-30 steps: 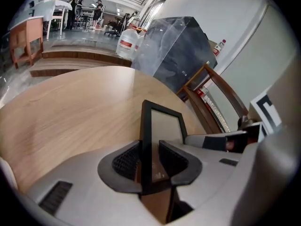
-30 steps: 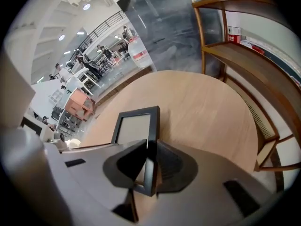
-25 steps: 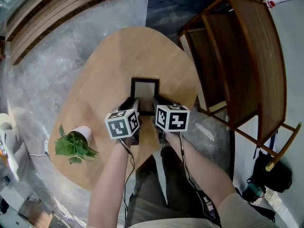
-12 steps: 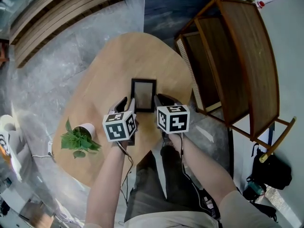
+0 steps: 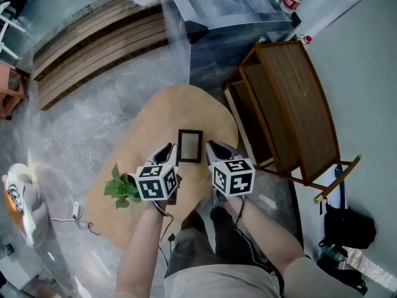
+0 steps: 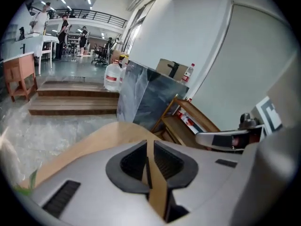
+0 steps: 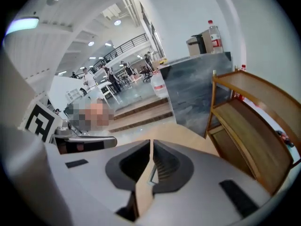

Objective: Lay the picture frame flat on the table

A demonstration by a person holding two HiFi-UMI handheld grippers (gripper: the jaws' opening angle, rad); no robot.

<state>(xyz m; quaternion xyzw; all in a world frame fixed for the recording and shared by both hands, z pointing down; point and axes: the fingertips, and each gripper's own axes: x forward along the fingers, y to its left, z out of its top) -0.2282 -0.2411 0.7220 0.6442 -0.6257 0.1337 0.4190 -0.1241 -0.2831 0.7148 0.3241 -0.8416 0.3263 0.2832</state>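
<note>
The picture frame (image 5: 189, 146), dark-rimmed with a grey inside, lies on the oval wooden table (image 5: 180, 107) near its front half. My left gripper (image 5: 166, 151) hovers just left of the frame's lower edge, and my right gripper (image 5: 214, 148) is just right of it. Neither touches the frame. In the left gripper view the left gripper (image 6: 149, 147) has its jaws pressed almost together, with only table wood showing in the slit. The right gripper (image 7: 151, 147) looks the same in its own view and holds nothing.
A small potted plant (image 5: 123, 188) stands on the table's left part. A wooden shelf unit (image 5: 282, 107) stands close at the table's right. Behind are a grey slab (image 5: 223, 5) and wooden steps (image 5: 93, 39). A black bag (image 5: 350, 225) lies on the floor at right.
The head view has pulled up and back, so table and frame look smaller. Both grippers stay shut beside the frame's near end; the frame has not moved on the table.
</note>
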